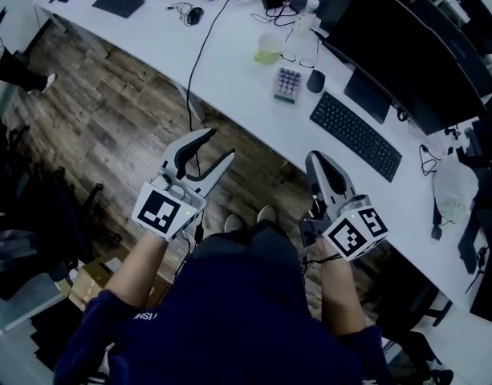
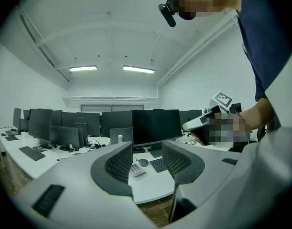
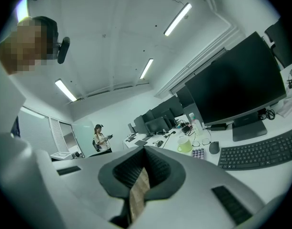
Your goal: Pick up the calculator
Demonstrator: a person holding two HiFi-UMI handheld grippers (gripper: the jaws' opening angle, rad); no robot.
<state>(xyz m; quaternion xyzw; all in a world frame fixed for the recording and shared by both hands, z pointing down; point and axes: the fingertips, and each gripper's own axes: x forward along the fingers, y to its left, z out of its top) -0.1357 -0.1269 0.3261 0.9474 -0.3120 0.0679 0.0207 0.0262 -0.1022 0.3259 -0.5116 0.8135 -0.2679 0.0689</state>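
Note:
The calculator (image 1: 287, 84) is small and pale with pastel keys. It lies on the long white desk (image 1: 229, 62), left of a black mouse (image 1: 315, 80). My left gripper (image 1: 219, 145) hangs over the wooden floor short of the desk edge, open and empty. In the left gripper view the calculator (image 2: 136, 169) shows between the open jaws of the left gripper (image 2: 146, 159), well ahead. My right gripper (image 1: 316, 160) is shut and holds nothing, near the desk edge. From the right gripper (image 3: 145, 152) the calculator (image 3: 198, 152) lies far ahead to the right.
A black keyboard (image 1: 355, 135) lies right of the mouse, under dark monitors (image 1: 406, 46). A yellow-green cup (image 1: 269, 48), a bottle (image 1: 307, 14) and a black cable (image 1: 199, 50) sit behind the calculator. A person (image 3: 101, 138) stands far off.

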